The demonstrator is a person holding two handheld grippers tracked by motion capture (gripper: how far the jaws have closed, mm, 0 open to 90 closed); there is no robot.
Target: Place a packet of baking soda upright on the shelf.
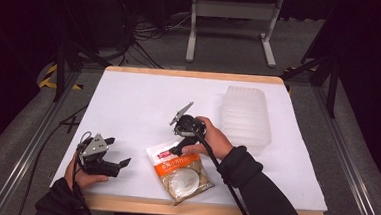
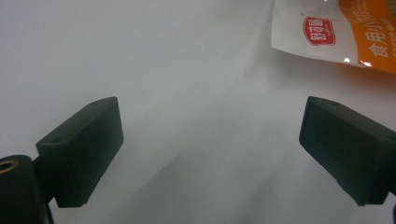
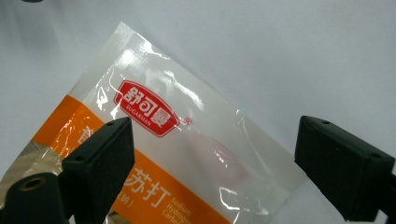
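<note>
A white table [image 1: 144, 99] with a pale wooden edge fills the middle of the high view. Around it the room is dark: grey carpeted floor, metal rails running down the left and right edges of the frame, black cables tangled at the upper left, and a light metal stand [image 1: 231, 25] at the top centre. Yellow-and-black tape shows on the floor at the left.

A clear ribbed plastic container [image 1: 245, 118] sits on the table at the right of centre, upside down as far as can be told. A sealed pouch [image 1: 179, 169] lies flat near the table's front edge, lower centre of the frame, white at its top, orange across the middle, with a pale round picture below.

In the right gripper view the pouch carries a red badge [image 3: 145, 114] with white Chinese characters and the word "SUGARMAN" beneath. On the orange band are larger white characters and small print beginning "Sodium" and "Carbo", the rest cut off. The left gripper view catches the same badge at its upper right corner.

The left gripper [image 1: 112, 164] is held at the lower left, low over bare white surface, its jaws spread wide with nothing between them. The right gripper [image 3: 212, 161] hovers over the pouch's top end, jaws likewise wide apart, one on each side of the pouch's upper part, not closed on it. Whether they touch it cannot be told.
</note>
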